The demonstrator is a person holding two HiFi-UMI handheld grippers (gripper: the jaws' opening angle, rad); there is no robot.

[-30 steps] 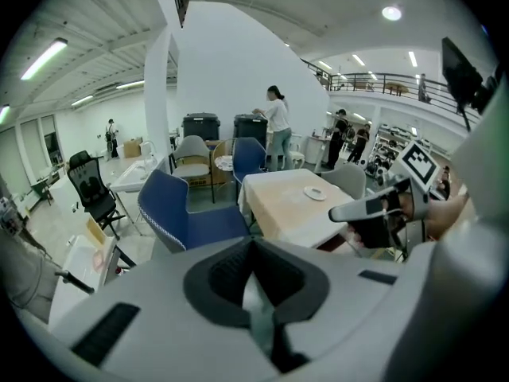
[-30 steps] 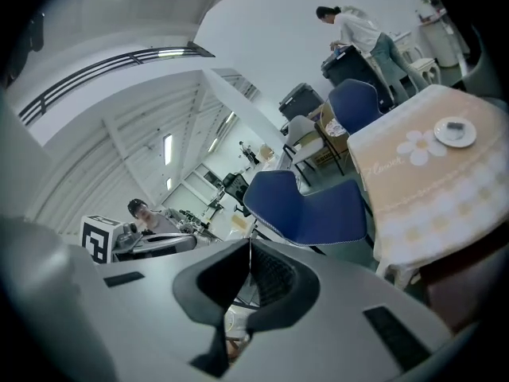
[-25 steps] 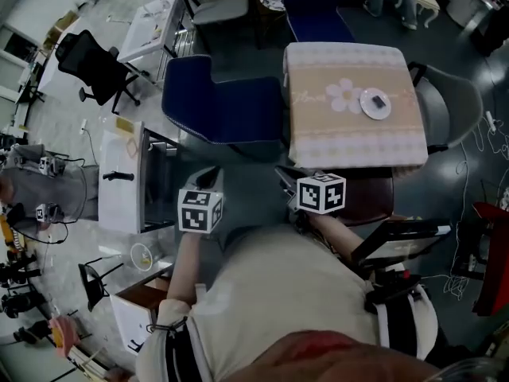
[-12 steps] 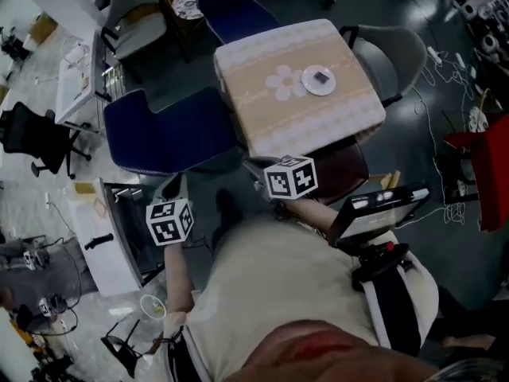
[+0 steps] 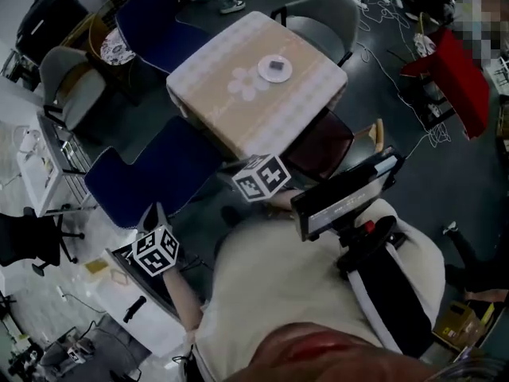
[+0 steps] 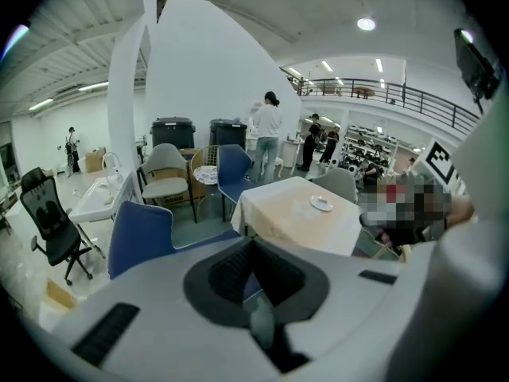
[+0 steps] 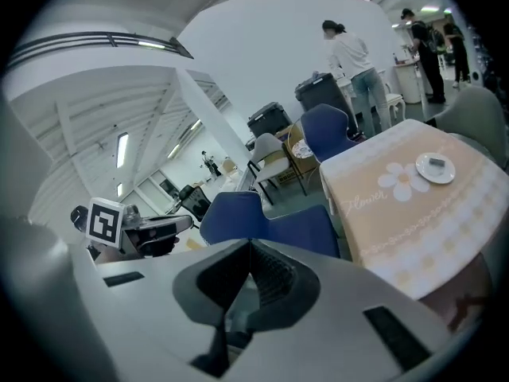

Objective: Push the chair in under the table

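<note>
Straight ahead of the right tongs (image 7: 242, 285), and a little to their right, stands the square worktop (image 5: 238, 110) under a beige cloth with a flower print. A blue chair (image 5: 159, 173) is in front of both tongs, between the left tongs (image 6: 254, 293) and the worktop. It is drawn out beside the worktop's edge, with its seat in the open rather than under the cloth and its backrest on the side nearer the left tongs. A dark red chair (image 5: 322, 142) sits just past the right tongs, to their right, with its seat partly under the worktop's near edge. A grey chair (image 5: 318, 26) stands on the worktop's far side, well away from both tongs. Each pair of tongs is pressed together with nothing between the tips, and neither touches the blue chair. A small white plate (image 5: 275, 68) with a dark item on it rests on the far part of the worktop.
</note>
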